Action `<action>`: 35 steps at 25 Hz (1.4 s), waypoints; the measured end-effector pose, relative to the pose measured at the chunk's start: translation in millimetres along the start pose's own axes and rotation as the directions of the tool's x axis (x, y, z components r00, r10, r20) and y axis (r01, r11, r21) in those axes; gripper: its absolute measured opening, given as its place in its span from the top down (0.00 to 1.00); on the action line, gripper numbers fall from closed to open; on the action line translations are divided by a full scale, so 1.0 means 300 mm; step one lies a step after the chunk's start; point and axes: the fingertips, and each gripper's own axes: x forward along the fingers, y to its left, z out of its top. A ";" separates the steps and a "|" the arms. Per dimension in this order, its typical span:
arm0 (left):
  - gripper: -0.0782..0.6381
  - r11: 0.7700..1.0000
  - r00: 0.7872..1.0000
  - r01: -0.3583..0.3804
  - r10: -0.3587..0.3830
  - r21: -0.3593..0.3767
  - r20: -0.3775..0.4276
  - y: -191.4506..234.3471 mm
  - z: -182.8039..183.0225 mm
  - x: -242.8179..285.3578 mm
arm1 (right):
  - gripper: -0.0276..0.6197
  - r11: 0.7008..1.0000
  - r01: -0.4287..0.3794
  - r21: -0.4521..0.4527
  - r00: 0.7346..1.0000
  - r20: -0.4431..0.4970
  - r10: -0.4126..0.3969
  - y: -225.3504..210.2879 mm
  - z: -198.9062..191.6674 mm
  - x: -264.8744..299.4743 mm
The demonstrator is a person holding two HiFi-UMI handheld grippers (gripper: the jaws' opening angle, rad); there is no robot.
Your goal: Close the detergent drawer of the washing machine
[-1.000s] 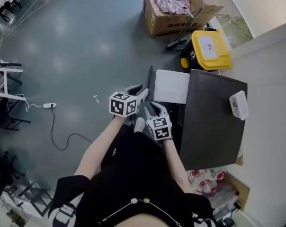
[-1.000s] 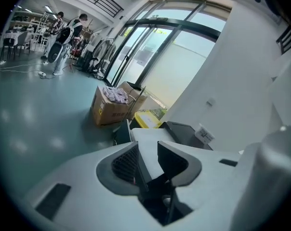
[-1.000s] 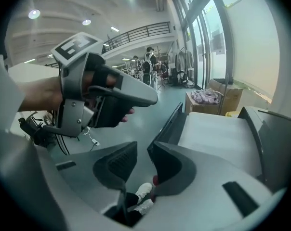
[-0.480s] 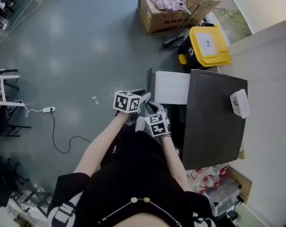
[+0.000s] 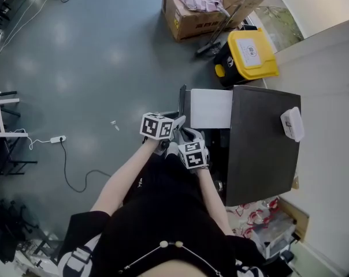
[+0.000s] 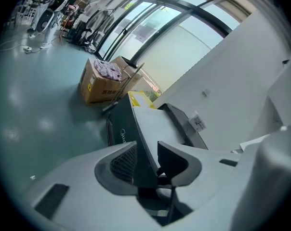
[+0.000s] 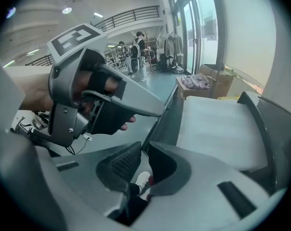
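The washing machine (image 5: pixel 264 149) has its detergent drawer (image 5: pixel 211 108) pulled out: a white body behind a dark front panel (image 5: pixel 182 101). My left gripper (image 5: pixel 178 120) is open and straddles that front panel (image 6: pixel 120 129), whose lower edge runs between the jaws of the left gripper (image 6: pixel 145 146). Just beside it, the jaws of my right gripper (image 5: pixel 189 133) are closing. The panel's near edge (image 7: pixel 167 121) meets the tips of the right gripper (image 7: pixel 144 147), and I see no pad pressing on it. A white shoe shows through the gap.
A small white box (image 5: pixel 292 126) lies on the machine's top. Beyond the drawer stand a yellow-lidded bin (image 5: pixel 251 56) and a cardboard box of clothes (image 5: pixel 197 7). A power strip and cable (image 5: pixel 59 138) lie on the grey floor at the left.
Both grippers have sunk a little and drawn in against the drawer's front panel. The left one has tipped further down.
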 end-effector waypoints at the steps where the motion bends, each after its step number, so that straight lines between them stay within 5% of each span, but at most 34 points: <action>1: 0.72 1.000 1.000 0.005 -0.005 -0.003 -0.005 0.003 -0.002 0.005 | 0.87 1.000 0.007 0.002 1.000 -0.002 -0.007 0.001 0.001 -0.001; 19: 0.72 1.000 1.000 0.003 -0.003 0.021 -0.019 -0.029 0.004 0.036 | 0.89 0.999 -0.044 0.011 0.997 -0.069 0.044 -0.004 0.018 -0.069; 35: 0.72 0.998 1.000 0.015 -0.014 -0.066 0.021 -0.054 0.026 0.036 | 0.95 0.995 -0.102 0.015 0.995 -0.021 0.103 -0.005 0.059 -0.132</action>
